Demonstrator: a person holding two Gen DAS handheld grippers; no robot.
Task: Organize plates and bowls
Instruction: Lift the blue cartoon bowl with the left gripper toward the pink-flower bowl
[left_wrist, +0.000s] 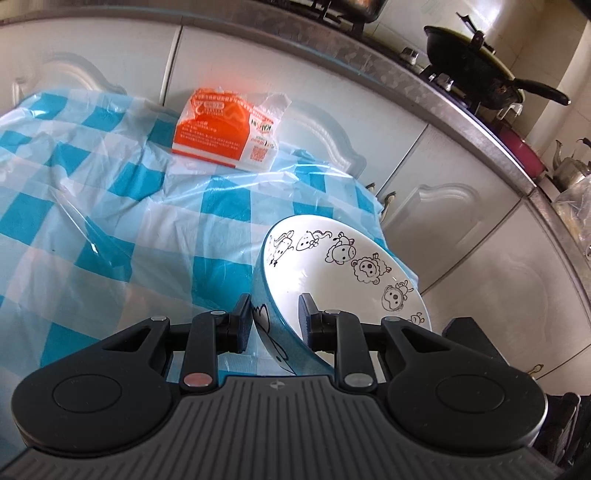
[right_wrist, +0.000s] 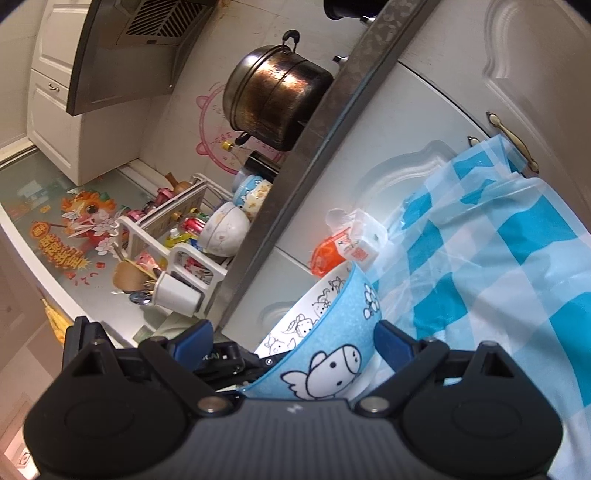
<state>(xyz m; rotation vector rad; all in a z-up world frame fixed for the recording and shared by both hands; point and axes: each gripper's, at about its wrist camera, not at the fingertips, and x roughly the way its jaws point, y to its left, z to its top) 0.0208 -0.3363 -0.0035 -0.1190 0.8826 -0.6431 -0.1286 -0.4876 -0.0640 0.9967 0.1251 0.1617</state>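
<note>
jaws: left gripper (left_wrist: 277, 317) clamps the bowl (left_wrist: 332, 273) wall, one finger inside, one outside | right gripper (right_wrist: 291, 343) jaws spread wide astride the bowl (right_wrist: 325, 347), contact unclear | bowl: tilted, lower centre, over checked cloth (left_wrist: 110, 206) | orange packet (left_wrist: 225, 129) upper centre

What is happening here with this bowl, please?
A person is sorting dishes with two hand-held grippers. The left gripper pinches the rim of a blue cartoon bowl, one finger outside and one inside, holding it tilted above the checked tablecloth. The right gripper is open, its fingers on either side of the same bowl but apart from it. An orange packet lies further back on the cloth.
</note>
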